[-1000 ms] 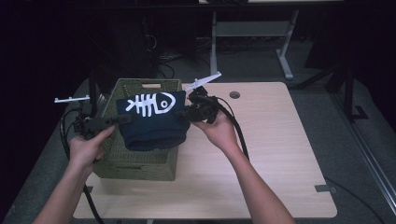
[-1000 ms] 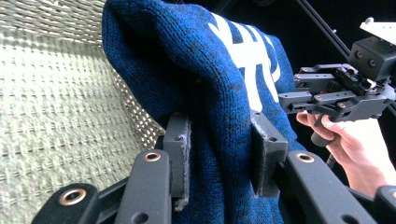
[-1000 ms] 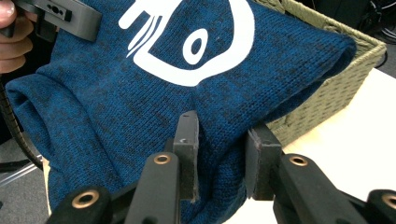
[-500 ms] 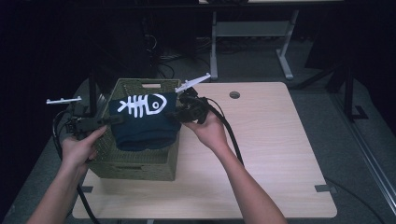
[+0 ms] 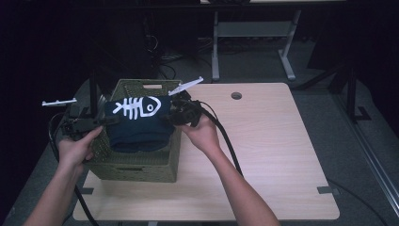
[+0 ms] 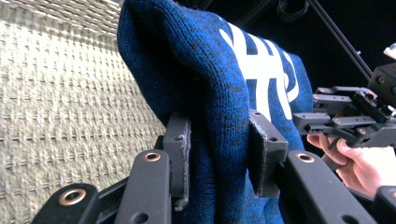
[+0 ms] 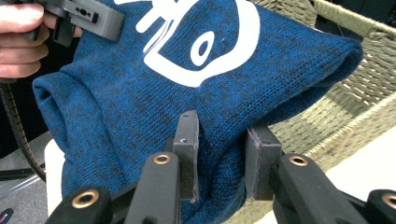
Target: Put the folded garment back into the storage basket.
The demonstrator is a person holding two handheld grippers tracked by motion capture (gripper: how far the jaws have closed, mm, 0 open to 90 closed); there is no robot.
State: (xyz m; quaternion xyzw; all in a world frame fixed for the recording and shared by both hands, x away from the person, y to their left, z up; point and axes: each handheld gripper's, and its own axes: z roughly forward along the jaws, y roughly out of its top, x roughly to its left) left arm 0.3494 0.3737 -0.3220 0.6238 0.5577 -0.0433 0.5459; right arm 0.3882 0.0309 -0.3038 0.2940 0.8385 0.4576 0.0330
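Observation:
A folded dark blue knitted sweater [image 5: 139, 123] with a white fish-skeleton print hangs over the open top of a green woven basket [image 5: 136, 162]. My left gripper [image 5: 107, 120] is shut on the sweater's left edge, and my right gripper [image 5: 165, 117] is shut on its right edge. In the left gripper view both pads [image 6: 180, 149] pinch the bunched knit [image 6: 219, 140], with the basket's weave [image 6: 65, 116] behind. The right gripper view shows its own pads [image 7: 189, 144] clamped on the fabric [image 7: 140, 102], beside the basket rim [image 7: 345, 28].
The basket stands at the left of a light wooden table [image 5: 263, 155] with a round cable hole [image 5: 236, 95] near its far edge. Black cables [image 5: 226, 141] trail from both grippers. Table legs and dark floor lie beyond the far edge.
Both hands have shifted left and slightly down with the sweater, bringing it lower into the basket's opening. The grips have not changed.

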